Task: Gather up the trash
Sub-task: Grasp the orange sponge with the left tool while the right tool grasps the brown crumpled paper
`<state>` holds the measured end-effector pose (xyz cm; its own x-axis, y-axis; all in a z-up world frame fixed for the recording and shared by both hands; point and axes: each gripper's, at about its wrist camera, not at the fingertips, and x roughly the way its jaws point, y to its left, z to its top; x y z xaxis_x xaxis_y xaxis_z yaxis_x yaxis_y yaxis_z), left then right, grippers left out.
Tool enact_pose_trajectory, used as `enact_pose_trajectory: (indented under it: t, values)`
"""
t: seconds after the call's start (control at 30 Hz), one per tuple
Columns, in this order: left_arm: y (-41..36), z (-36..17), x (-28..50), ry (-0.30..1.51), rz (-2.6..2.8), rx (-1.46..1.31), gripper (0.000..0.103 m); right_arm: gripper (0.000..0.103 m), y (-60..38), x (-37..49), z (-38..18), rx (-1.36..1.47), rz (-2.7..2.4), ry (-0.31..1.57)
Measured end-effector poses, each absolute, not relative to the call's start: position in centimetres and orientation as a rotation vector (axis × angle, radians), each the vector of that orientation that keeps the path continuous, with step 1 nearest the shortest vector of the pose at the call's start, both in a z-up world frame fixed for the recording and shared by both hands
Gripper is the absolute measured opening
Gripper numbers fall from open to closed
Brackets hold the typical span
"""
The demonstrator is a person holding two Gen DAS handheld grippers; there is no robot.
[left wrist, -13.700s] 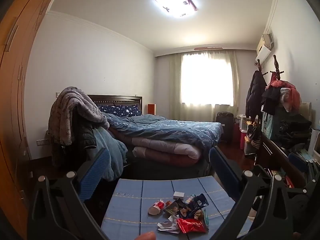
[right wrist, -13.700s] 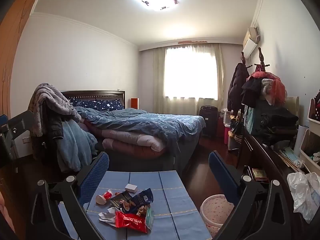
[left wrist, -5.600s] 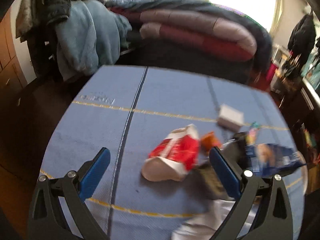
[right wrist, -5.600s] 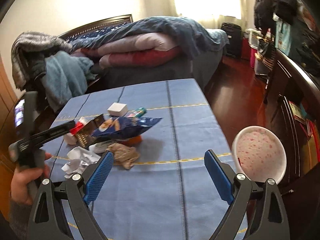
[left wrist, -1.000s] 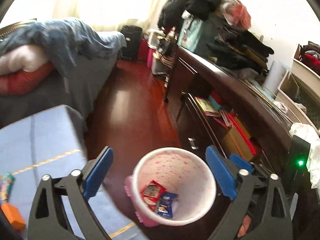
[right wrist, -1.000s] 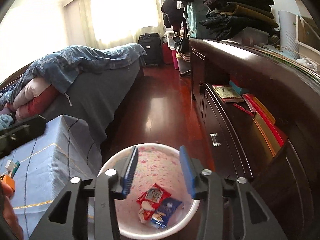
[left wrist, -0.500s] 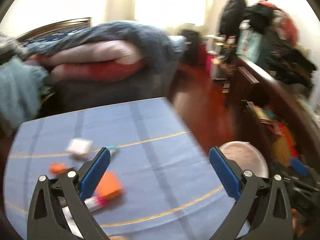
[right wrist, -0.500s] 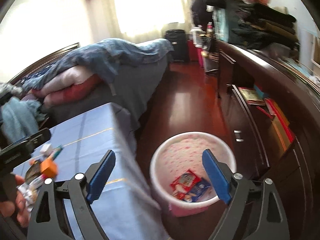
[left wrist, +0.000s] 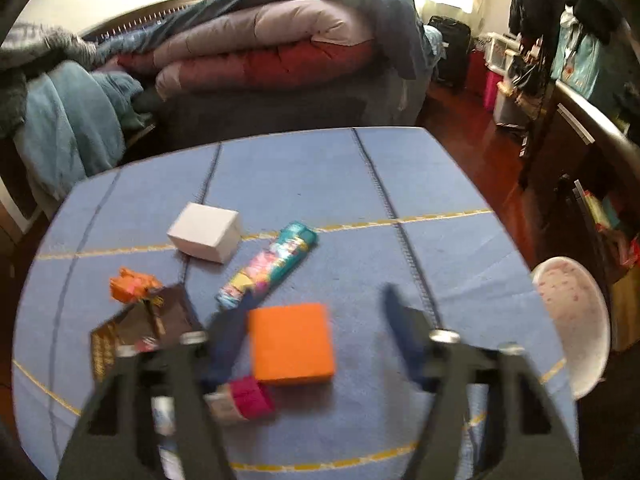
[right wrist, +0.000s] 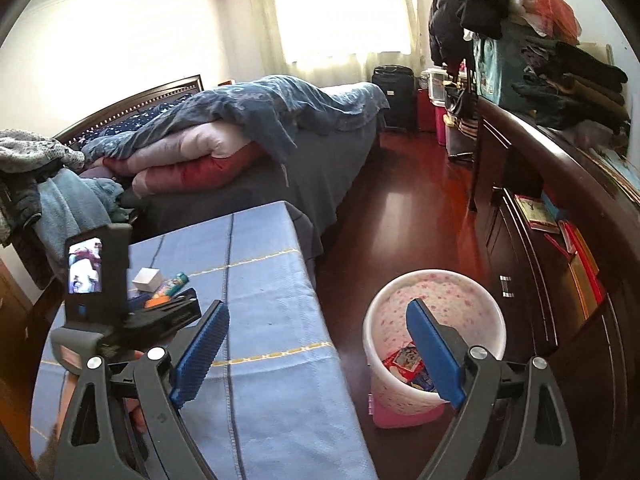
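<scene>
In the left wrist view my left gripper [left wrist: 316, 320] is open, motion-blurred, low over the blue table [left wrist: 420, 184], its jaws on either side of an orange box [left wrist: 291, 343]. Around it lie a white box [left wrist: 204, 232], a colourful wrapper tube [left wrist: 268, 266], a crumpled orange wrapper [left wrist: 130, 284], a dark packet [left wrist: 136, 332] and a pink piece [left wrist: 250, 398]. My right gripper [right wrist: 316, 344] is open and empty, between the table edge and the pink-speckled bin [right wrist: 436, 336], which holds wrappers [right wrist: 404, 362]. The left gripper [right wrist: 160, 312] shows in the right wrist view.
The bin also shows at the right edge of the left wrist view [left wrist: 572, 312], on the red wooden floor. A bed with piled quilts [left wrist: 272, 48] stands behind the table. A dark dresser [right wrist: 560, 248] with books and clothes runs along the right.
My left gripper swung back from the bin to the table, came down over the orange box and its jaws narrowed. My right gripper opened wide and pulled back from above the bin.
</scene>
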<state>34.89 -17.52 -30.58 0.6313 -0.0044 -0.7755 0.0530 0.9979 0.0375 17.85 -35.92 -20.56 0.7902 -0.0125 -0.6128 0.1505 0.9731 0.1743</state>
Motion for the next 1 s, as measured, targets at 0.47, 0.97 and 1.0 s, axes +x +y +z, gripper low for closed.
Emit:
enact_pose_trajectory:
  t: [0.47, 0.97, 1.0]
  values:
    - [-7.6, -24.6, 30.3, 0.773, -0.157, -0.202, 0.035, 0.09, -27.6, 18.8, -21.1, 0.139, 0.077, 0.713]
    - [4.5, -21.6, 24.9, 0.691, -0.008, -0.293, 0.035, 0.086, -16.6, 20.3, -27.5, -0.016, 0.243, 0.909]
    - [4.9, -21.6, 24.7, 0.69, -0.001, -0.297, 0.035, 0.084, -16.5, 20.4, -27.8, -0.021, 0.242, 0.917]
